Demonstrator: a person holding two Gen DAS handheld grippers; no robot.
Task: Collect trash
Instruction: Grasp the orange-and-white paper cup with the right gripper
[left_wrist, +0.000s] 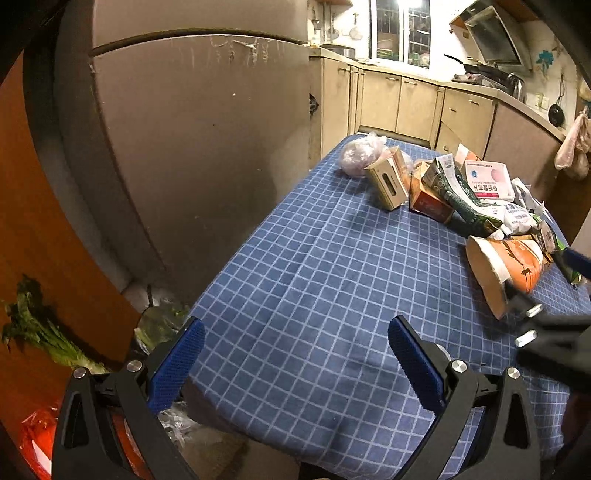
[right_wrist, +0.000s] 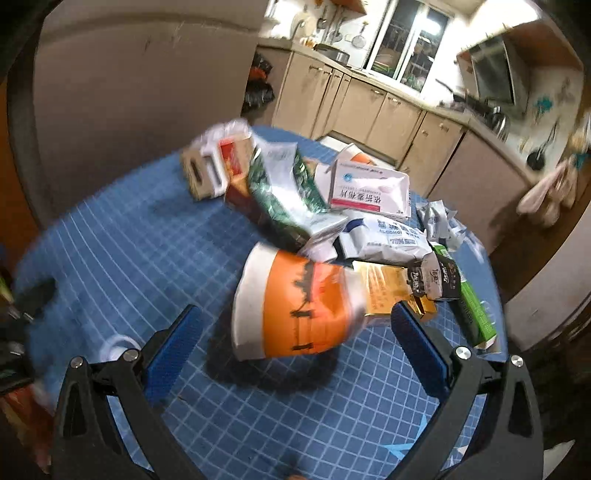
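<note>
A heap of trash lies on the blue checked tablecloth (left_wrist: 295, 266): an orange-and-white paper cup (right_wrist: 295, 306) on its side, a white medicine box (right_wrist: 369, 190), a green-and-white carton (right_wrist: 284, 188), a white wipes pack (right_wrist: 388, 236), a tan tissue box (left_wrist: 388, 181) and a plastic bag (left_wrist: 360, 153). My right gripper (right_wrist: 295, 332) is open, its blue pads (right_wrist: 177, 339) on either side of the orange cup (left_wrist: 506, 269), just short of it. My left gripper (left_wrist: 295, 354) is open over bare cloth near the table's front edge, holding nothing.
A grey fridge (left_wrist: 184, 147) stands left of the table. Green vegetables (left_wrist: 40, 332) and a red bag (left_wrist: 33, 439) lie on the floor at lower left. Kitchen cabinets (left_wrist: 406, 103) and a counter run behind. A small white ring (right_wrist: 118, 347) sits on the cloth.
</note>
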